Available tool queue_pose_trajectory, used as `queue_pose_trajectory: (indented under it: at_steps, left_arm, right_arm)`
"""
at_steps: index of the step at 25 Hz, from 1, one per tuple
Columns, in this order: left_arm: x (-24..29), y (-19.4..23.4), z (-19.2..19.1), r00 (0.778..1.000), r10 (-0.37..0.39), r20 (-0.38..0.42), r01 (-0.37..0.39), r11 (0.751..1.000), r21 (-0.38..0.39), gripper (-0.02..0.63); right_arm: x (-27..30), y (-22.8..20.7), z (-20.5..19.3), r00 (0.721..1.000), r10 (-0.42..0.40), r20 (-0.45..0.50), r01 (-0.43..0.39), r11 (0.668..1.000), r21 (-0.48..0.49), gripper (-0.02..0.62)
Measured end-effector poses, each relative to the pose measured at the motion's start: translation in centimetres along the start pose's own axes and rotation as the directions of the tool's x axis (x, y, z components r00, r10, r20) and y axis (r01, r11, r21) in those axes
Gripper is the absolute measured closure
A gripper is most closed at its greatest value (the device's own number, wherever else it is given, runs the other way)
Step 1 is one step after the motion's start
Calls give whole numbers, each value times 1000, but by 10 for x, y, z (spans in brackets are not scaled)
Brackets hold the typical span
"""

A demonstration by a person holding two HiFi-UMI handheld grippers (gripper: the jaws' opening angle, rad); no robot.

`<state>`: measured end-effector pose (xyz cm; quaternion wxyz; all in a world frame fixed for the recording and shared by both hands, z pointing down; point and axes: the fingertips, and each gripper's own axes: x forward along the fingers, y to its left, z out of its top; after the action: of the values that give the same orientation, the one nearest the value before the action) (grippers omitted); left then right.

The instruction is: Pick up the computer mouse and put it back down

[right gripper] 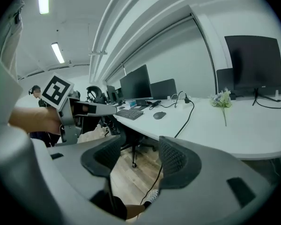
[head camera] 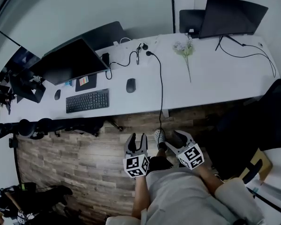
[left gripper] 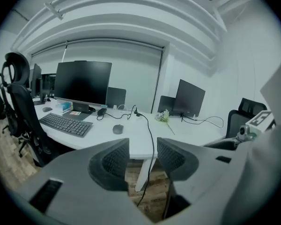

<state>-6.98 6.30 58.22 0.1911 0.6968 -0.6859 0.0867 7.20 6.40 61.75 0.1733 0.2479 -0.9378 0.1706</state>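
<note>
The dark grey computer mouse [head camera: 130, 85] lies on the white desk [head camera: 210, 83], right of the keyboard. It also shows small and far off as the mouse [left gripper: 117, 129] in the left gripper view and the mouse [right gripper: 159, 115] in the right gripper view. My left gripper [head camera: 136, 138] and right gripper [head camera: 174, 139] hang over the wooden floor, well short of the desk's front edge. The left gripper [left gripper: 143, 158] stands open with nothing between its pads. The right gripper [right gripper: 139, 158] is likewise open and empty.
A black keyboard [head camera: 87, 101] and a monitor [head camera: 70, 60] stand left of the mouse. A black cable [head camera: 161, 93] runs across the desk and drops over its edge. An artificial flower [head camera: 185, 50] and a second monitor [head camera: 229, 15] sit at the right. Chairs [head camera: 61, 125] line the desk.
</note>
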Motion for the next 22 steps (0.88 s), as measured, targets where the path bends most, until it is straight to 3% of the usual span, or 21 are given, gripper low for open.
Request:
queue_pose_trajectory:
  at_steps: [11,16,22]
  left_arm:
    - [121,89,58,999,-50,-23,49,998,-31,416]
    - [157,110,81,996,-89,-7,89,996,-28,416]
    - [178,118,83,993,-117,-20,117,993,-30,416]
  right_arm:
    - [116,-63,73,998,-56,-17,57,995,78,344]
    - [154,-73,107,997,-81,14,79,992,98,344]
    - [173,-69,114,995,-102,10,101,991,92,344]
